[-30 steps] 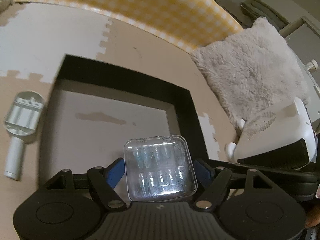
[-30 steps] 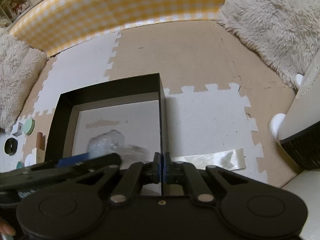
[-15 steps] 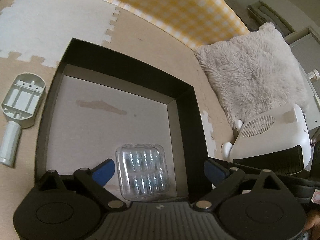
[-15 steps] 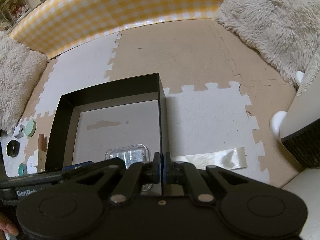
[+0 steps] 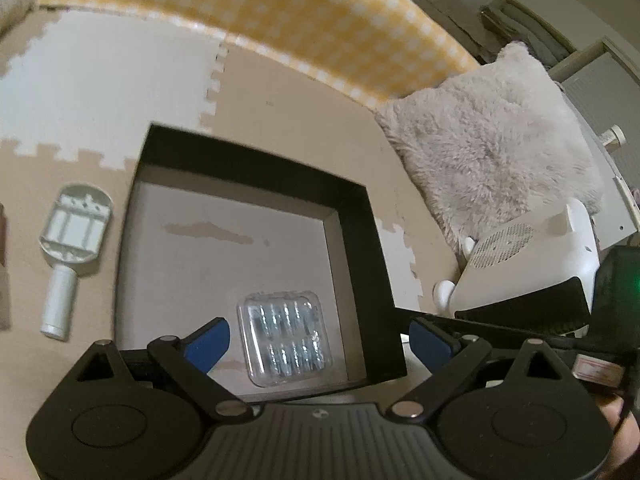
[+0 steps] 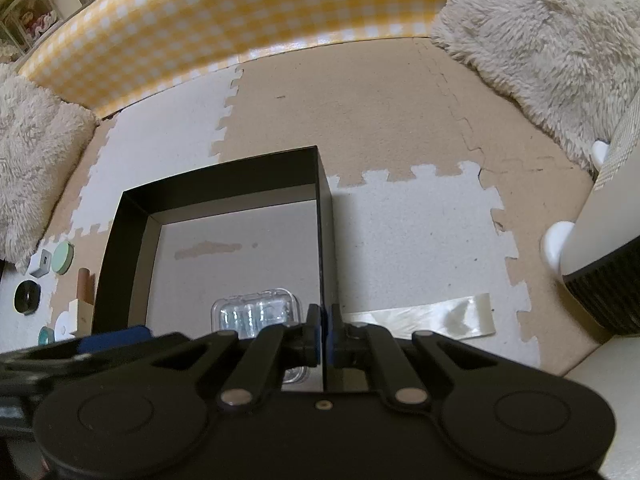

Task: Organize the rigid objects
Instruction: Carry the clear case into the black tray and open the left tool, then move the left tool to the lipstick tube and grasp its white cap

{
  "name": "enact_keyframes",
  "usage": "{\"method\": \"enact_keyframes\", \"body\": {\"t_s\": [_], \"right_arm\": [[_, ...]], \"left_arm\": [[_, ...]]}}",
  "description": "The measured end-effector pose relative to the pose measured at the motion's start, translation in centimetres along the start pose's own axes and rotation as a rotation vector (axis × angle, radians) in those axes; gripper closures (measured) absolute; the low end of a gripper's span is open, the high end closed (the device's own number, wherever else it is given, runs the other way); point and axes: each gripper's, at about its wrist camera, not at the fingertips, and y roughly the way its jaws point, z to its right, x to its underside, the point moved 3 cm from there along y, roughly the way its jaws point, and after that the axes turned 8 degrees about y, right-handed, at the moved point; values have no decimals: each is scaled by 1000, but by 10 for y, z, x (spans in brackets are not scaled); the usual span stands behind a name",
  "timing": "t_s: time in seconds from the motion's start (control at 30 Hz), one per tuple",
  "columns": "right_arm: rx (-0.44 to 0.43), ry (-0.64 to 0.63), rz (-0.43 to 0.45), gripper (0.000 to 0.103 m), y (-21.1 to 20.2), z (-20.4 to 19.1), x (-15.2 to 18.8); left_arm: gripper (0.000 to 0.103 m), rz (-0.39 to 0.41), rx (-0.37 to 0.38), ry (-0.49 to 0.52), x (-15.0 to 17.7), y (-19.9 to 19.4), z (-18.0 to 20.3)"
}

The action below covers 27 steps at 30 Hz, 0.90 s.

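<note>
Beige-and-white interlocking foam floor mat (image 6: 400,128), bordered at the far side by a yellow gingham padded edge (image 6: 224,28). Fluffy cream cushion (image 5: 500,148) off to the right. Open black cardboard box with grey floor (image 5: 360,240) sitting mid-mat. White fan heater with perforated grille (image 5: 532,256) just right of box. Left gripper (image 5: 316,340) with blue-padded fingers (image 5: 208,340) spread wide, holding nothing, poised over the box's near end. Right gripper (image 6: 324,332) pinched tight on the box's right wall at its near corner. White plastic paddle-shaped part with cylindrical handle (image 5: 70,248) flat on the mat, left of box, apart from it. Clear plastic clamshell case with small cylinders in two rows (image 5: 286,338) lying flat on box floor, near-right corner, between the left fingers but untouched. Strip of clear tape (image 6: 424,318) on mat right of box.
</note>
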Motion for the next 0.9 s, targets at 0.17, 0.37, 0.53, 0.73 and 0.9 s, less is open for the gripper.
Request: {"method": "enact_keyframes", "body": {"t_s": [0.17,0.37,0.53,0.73,0.9], "right_arm": [[-4,3,0,99,0,0,0],[-4,0,0,99,0,1,0],[-4,0,0,99,0,0,0],[-3,-1,0,99,0,0,0],[-3,-2,0,99,0,1,0]], "left_arm": [[7,14,-42,53,-3,-21,5],[4,34,-107,126,-6,-45,8],[0,53,-153,180,-9,-66,7],[0,77,-238,242,-20,-91,-12],[0,99,-343,262,-29,-107,-41]]}}
